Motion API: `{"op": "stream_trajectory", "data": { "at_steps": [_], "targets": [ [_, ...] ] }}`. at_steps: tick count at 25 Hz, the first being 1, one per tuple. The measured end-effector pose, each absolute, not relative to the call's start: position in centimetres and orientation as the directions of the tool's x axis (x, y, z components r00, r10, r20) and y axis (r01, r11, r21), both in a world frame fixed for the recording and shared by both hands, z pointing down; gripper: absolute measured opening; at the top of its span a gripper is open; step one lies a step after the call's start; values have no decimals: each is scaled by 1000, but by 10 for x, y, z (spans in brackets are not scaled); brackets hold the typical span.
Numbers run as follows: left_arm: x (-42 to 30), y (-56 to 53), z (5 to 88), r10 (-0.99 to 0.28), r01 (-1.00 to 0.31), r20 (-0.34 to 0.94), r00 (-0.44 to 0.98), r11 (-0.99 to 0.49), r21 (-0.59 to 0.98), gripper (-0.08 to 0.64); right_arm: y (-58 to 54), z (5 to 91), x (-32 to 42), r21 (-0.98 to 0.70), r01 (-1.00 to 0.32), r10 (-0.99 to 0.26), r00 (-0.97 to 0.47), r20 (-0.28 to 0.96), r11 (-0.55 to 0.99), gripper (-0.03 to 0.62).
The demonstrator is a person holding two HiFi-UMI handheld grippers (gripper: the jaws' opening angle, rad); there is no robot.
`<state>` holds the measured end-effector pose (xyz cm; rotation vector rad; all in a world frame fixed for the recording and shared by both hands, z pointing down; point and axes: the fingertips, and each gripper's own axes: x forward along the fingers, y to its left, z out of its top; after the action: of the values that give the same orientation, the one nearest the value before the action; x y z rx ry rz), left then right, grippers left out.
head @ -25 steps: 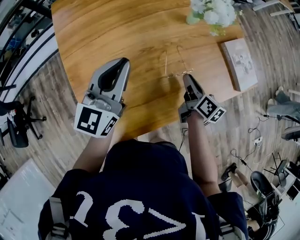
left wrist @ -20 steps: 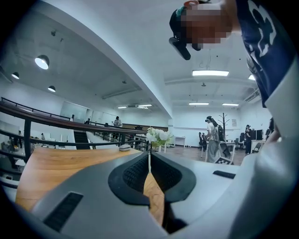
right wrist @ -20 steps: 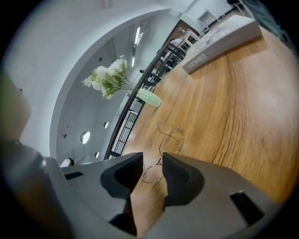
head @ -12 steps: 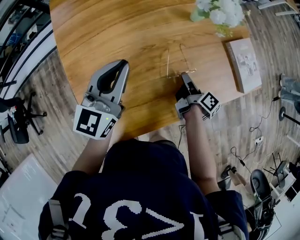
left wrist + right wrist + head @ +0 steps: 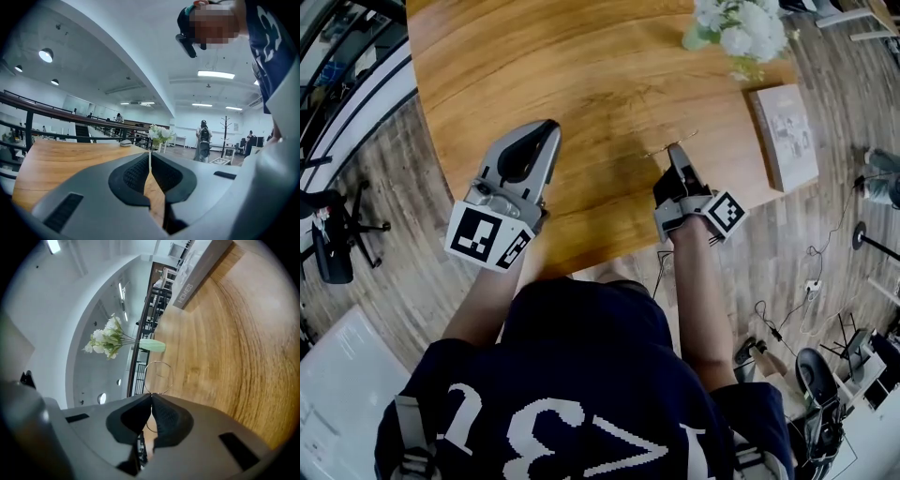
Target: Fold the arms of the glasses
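Thin wire-rimmed glasses (image 5: 671, 142) sit near the front right of the wooden table (image 5: 534, 66). My right gripper (image 5: 676, 150) is shut on their frame; its jaws have just been closing, with the wire between them. In the right gripper view one round rim (image 5: 159, 377) sticks out just past the closed right gripper (image 5: 151, 395), and a second wire loop shows behind the pads. The arms of the glasses are too thin to make out. My left gripper (image 5: 546, 127) hovers over the table's front left, shut and empty, as the left gripper view confirms (image 5: 150, 161).
A vase of white flowers (image 5: 731, 28) stands at the back right of the table. A book (image 5: 787, 136) lies by the right edge. The table's front edge runs just below both grippers. Wood floor, cables and chairs surround the table.
My right gripper rolled and closed on the glasses' frame. The two arms that stretched away across the table no longer show in the head view. The left gripper stayed put.
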<state>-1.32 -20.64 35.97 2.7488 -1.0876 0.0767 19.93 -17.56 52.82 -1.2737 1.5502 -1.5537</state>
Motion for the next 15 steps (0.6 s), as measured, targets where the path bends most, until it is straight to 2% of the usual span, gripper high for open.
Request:
{"op": "stream_trajectory", "data": {
  "at_steps": [10, 13, 15],
  "targets": [
    [9, -195, 366, -572, -573, 119, 812, -739, 354, 29, -175, 420, 161, -980, -168, -899, -437, -19, 102, 28],
    [18, -192, 370, -546, -545, 126, 828, -732, 409, 121, -168, 400, 145, -977, -161, -889, -455, -50, 138, 28],
    [23, -190, 373, -523, -521, 132, 842, -724, 452, 127, -163, 390, 134, -974, -164, -881, -468, -62, 156, 28]
  ]
}}
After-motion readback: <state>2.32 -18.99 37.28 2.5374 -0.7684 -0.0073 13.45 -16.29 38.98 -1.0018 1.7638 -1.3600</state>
